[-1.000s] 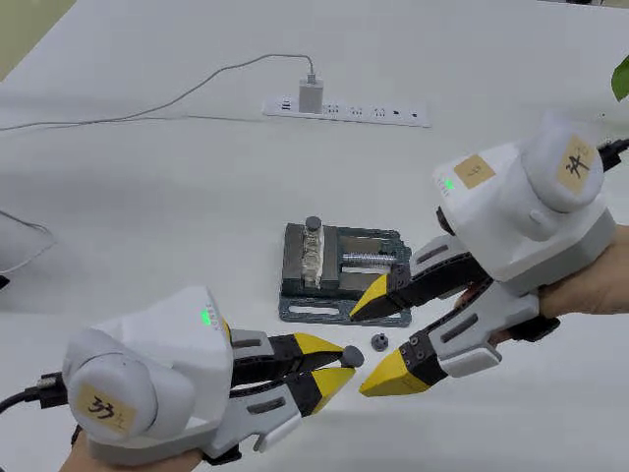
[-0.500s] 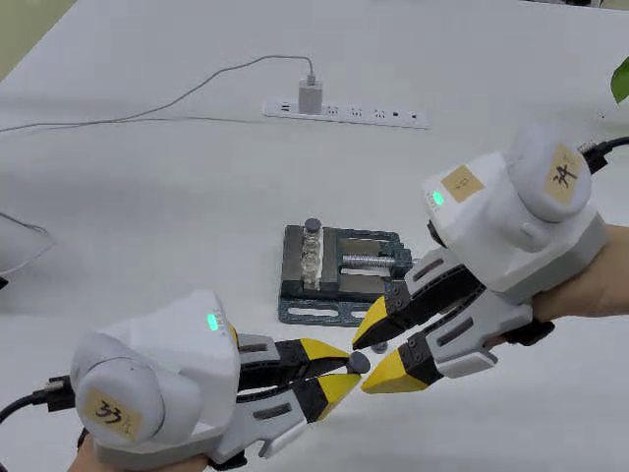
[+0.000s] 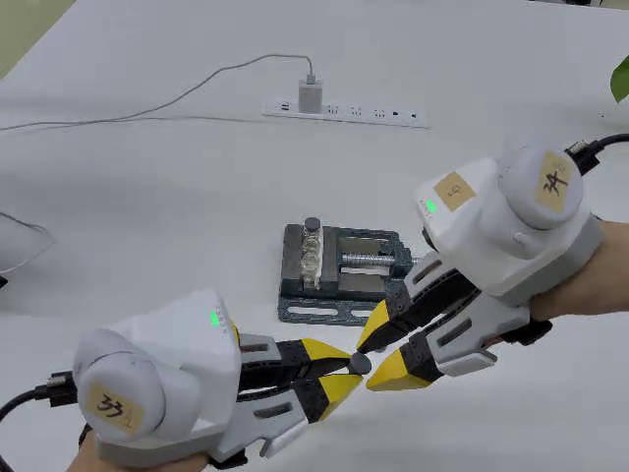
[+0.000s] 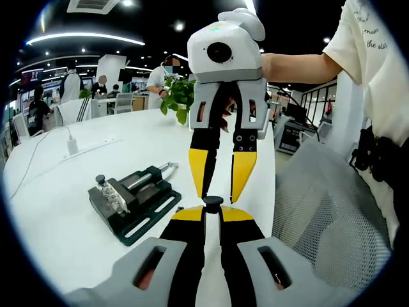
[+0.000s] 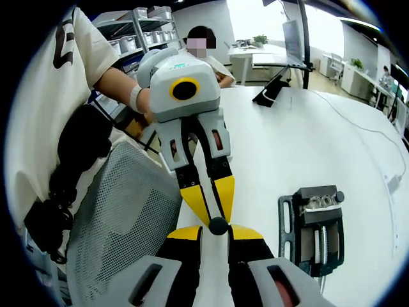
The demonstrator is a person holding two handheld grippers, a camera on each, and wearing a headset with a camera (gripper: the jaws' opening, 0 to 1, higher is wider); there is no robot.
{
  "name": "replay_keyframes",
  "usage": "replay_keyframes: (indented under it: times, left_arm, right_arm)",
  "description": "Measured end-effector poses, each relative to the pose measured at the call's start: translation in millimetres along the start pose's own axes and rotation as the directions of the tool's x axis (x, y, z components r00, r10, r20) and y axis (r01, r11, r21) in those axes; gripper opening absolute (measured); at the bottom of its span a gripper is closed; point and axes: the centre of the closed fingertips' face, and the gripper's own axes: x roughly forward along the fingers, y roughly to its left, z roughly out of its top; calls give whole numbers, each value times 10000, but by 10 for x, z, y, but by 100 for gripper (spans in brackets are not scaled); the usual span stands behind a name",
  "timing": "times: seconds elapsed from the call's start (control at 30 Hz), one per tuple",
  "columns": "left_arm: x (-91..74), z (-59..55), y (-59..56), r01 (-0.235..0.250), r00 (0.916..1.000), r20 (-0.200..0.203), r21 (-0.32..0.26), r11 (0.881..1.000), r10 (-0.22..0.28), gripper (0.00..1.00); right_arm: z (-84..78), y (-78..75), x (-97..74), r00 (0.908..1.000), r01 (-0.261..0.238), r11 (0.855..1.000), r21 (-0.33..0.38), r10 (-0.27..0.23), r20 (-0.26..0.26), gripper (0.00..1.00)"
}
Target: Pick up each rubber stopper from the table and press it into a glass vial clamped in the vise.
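A dark grey rubber stopper (image 3: 360, 363) hangs just above the table, and my left gripper (image 3: 352, 366) is shut on it from the lower left. My right gripper (image 3: 367, 364) comes in from the right, open, its yellow jaws close on either side of the same stopper (image 5: 218, 225). In the left gripper view the stopper (image 4: 212, 204) sits at my own jaw tips, with the right gripper (image 4: 218, 192) pointing down at it. Behind them stands the dark vise (image 3: 339, 275) clamping glass vials (image 3: 312, 261). The far vial carries a stopper (image 3: 313, 225).
A white power strip (image 3: 344, 110) with a charger (image 3: 311, 96) and its cable lies at the back of the white table. A plant leaf (image 3: 619, 77) shows at the right edge. A mesh chair (image 4: 319, 211) stands beside the table.
My right gripper has moved left and down to the stopper held by my left gripper, and its jaws have narrowed around it. A loose stopper on the table is now covered by it.
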Motion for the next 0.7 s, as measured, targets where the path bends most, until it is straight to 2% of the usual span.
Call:
replay_keyframes:
  times: [0.17,0.5,0.7]
  left_arm:
    - [10,5,-8,14,10000,-21,-1,10000,-14,4]
    - [1,-6,7,-69,10000,-37,-182,9998,69,4]
    - [-6,-8,17,-206,9998,-75,186,9996,207,4]
  right_arm:
    - [-6,-30,-3,9998,145,9999,-29,-146,-160,8]
    - [-4,-46,8,9995,238,9996,175,-234,-196,8]
    - [4,-61,2,9996,218,9986,480,-210,-177,8]
